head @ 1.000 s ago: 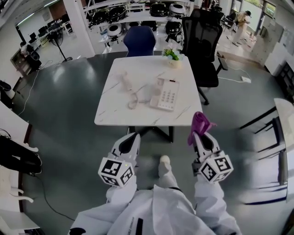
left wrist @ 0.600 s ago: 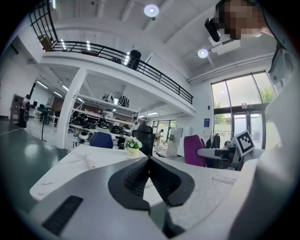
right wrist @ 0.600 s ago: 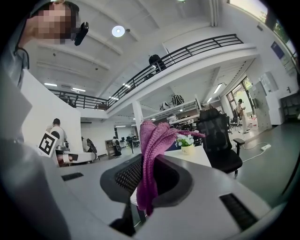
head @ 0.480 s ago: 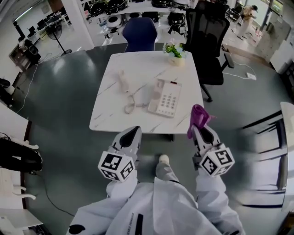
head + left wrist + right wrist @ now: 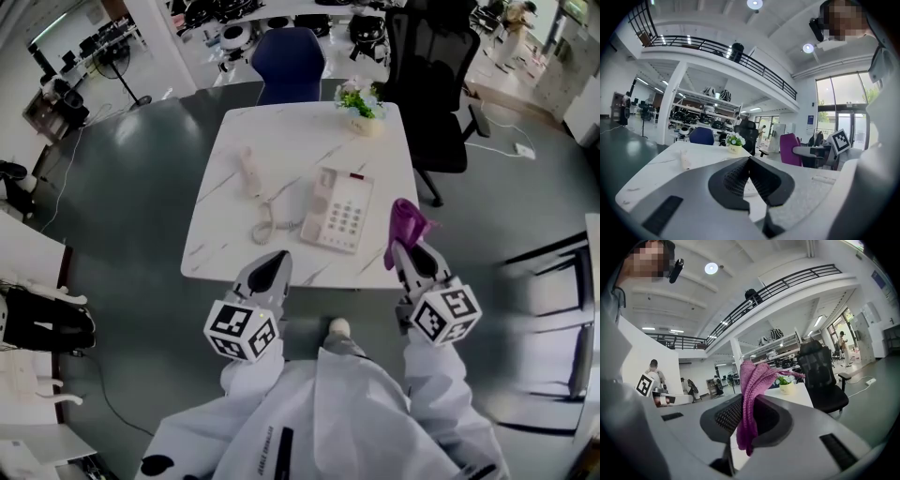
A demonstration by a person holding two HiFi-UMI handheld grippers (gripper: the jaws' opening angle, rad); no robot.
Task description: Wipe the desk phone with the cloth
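Overhead, the head view shows a cream plastic desk phone (image 5: 337, 210) lying keypad-up on the white marbled bench (image 5: 281, 131), its long axis running away from the person, slightly skewed. The slim handset (image 5: 249, 172) rests apart at its left, joined by a coiled cord (image 5: 265, 223). Left gripper view: the left claw (image 5: 750, 161) is closed on nothing, ribbed pads meeting. Right gripper view: the right claw (image 5: 749, 404) pinches a purple knitted cloth (image 5: 752, 380), bunched and standing upright.

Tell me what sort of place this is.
Probably an open-plan office or workshop hall: a white table carrying a desk phone, a black office chair behind it, and a railed mezzanine overhead.
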